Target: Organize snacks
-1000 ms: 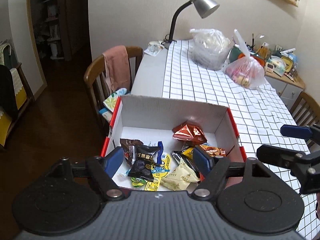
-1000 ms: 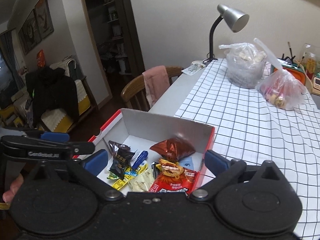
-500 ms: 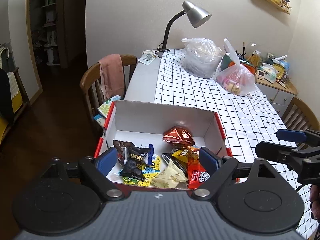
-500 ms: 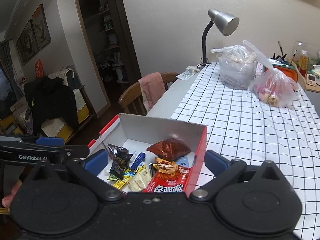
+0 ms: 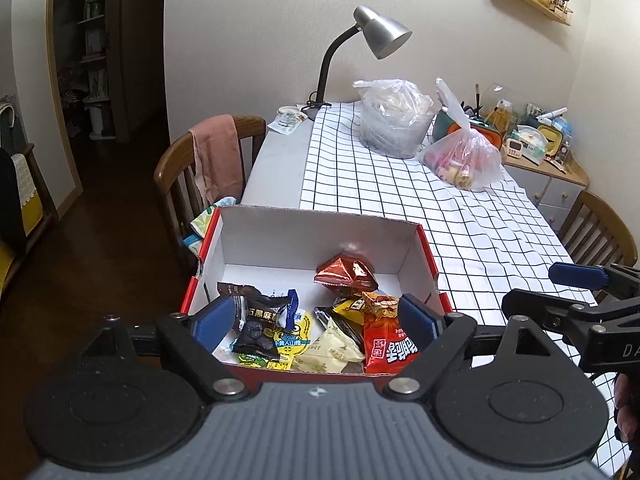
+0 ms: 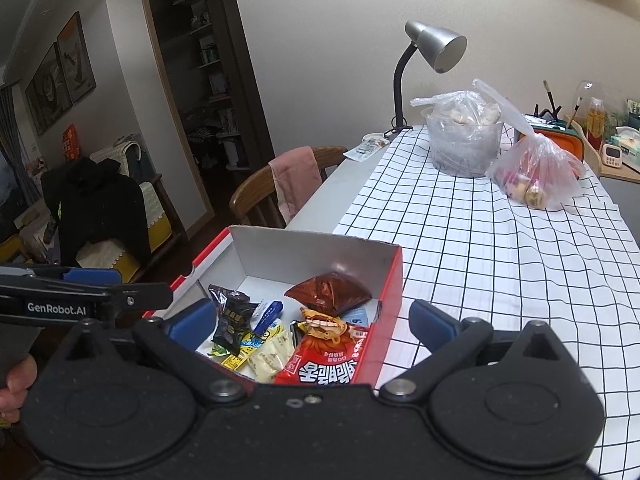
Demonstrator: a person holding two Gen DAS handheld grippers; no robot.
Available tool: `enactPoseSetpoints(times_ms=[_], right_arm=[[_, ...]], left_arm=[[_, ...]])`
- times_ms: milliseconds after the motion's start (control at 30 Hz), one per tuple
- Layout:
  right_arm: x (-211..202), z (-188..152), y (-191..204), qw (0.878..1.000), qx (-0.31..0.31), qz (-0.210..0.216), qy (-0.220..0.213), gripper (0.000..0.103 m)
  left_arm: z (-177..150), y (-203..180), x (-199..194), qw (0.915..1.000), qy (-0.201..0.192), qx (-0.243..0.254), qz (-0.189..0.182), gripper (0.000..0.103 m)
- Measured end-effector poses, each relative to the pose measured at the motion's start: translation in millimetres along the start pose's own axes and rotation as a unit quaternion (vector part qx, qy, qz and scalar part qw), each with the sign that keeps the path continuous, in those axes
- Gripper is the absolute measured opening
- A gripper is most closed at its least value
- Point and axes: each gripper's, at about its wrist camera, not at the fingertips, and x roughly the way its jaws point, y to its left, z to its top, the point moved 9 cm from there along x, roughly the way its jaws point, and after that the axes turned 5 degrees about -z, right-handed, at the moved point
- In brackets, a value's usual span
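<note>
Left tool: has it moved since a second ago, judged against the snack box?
Yes. The left tool has drawn back from the red snack box: its near wall, hidden under the tool before, now shows.

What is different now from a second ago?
Both grippers pulled back from the red-and-white cardboard box, so more of its near snacks show. The left gripper opened a bit wider. The right gripper is open and empty too. The snacks stayed put.
</note>
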Motion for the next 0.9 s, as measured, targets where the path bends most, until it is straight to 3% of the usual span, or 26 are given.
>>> enactPoseSetpoints(times_ms=[900], right_arm=[[0.1,-4.1,0.6,1.000,0.010,-0.003,0.007,0.103]], left_arm=[[-2.0,-1.5,0.7,1.0000,0.003,-0.008,-0.003,0.089]])
